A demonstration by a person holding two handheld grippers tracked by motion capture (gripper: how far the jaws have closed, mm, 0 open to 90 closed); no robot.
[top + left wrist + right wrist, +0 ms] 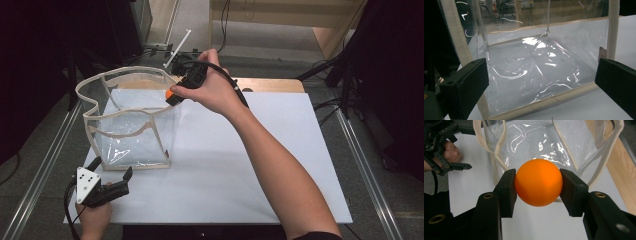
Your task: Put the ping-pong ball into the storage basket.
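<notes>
A clear plastic bag [131,122] with cream fabric trim stands open at the left centre of the high view on a white board [240,165]; its inside looks empty. The right gripper [172,95] clamps an orange ball [538,182] between both jaws, at the bag's upper right rim. At lower left, the left gripper [112,172] has its jaws wide apart, holding nothing, facing the bag's near side.

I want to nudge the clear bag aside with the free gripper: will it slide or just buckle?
The clear tote bag would probably buckle: its plastic walls look thin and creased, and its rim sags wavily. It holds nothing, so it seems light and may skid or tip. Its fabric-trimmed bottom edge looks firmest.
</notes>
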